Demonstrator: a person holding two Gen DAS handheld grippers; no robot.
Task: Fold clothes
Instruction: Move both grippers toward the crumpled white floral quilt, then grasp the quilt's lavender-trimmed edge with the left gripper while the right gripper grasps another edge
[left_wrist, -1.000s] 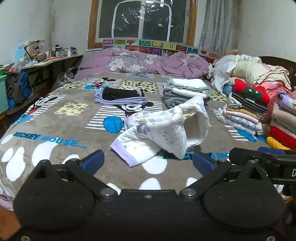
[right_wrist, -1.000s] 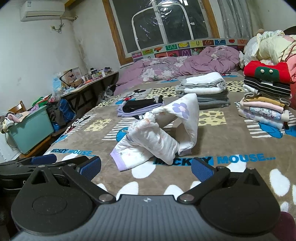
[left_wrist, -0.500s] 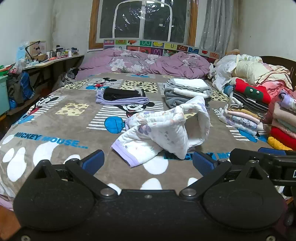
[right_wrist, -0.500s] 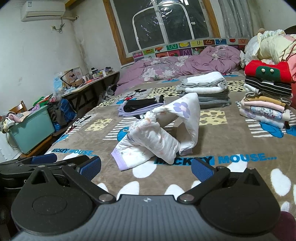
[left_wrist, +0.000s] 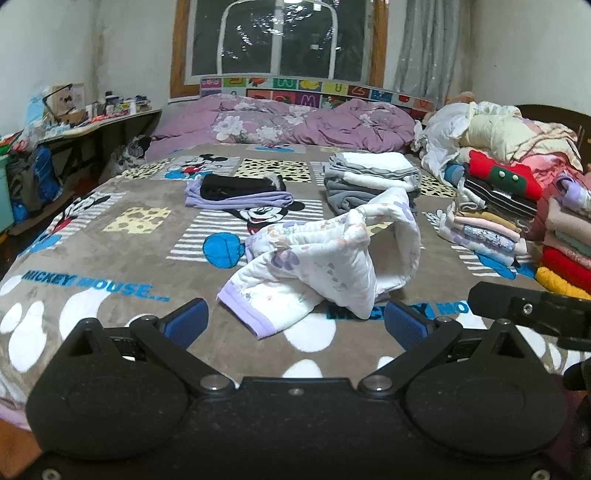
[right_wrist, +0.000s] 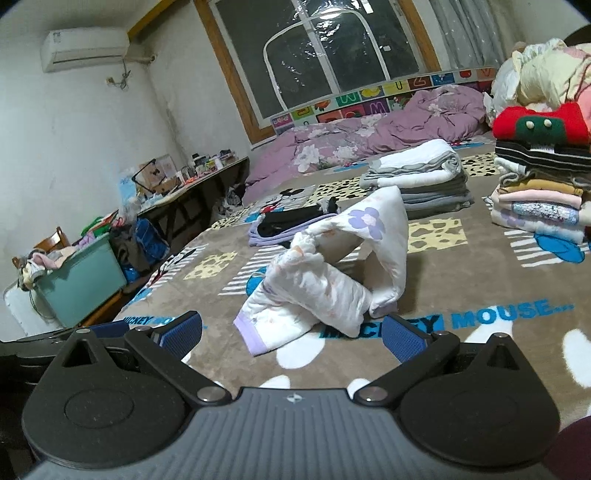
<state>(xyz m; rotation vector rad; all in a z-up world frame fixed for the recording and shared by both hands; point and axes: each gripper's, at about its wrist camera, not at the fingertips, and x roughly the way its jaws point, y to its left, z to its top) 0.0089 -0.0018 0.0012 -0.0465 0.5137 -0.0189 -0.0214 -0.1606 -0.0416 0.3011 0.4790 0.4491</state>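
Both tongs wide apart and empty: left gripper, right gripper, low at the near edge of the bed. Best to start at the left, at the lilac cuff, then catch the raised loop on the right and pull flat. White padded garment, floral, crumpled and arched, in the middle of the blanket, apart from the folded piles.

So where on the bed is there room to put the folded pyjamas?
Bare blanket lies left of the crumpled white floral garment, before the purple-and-black folded pile. The right side is crowded with the tall colourful clothes stack.
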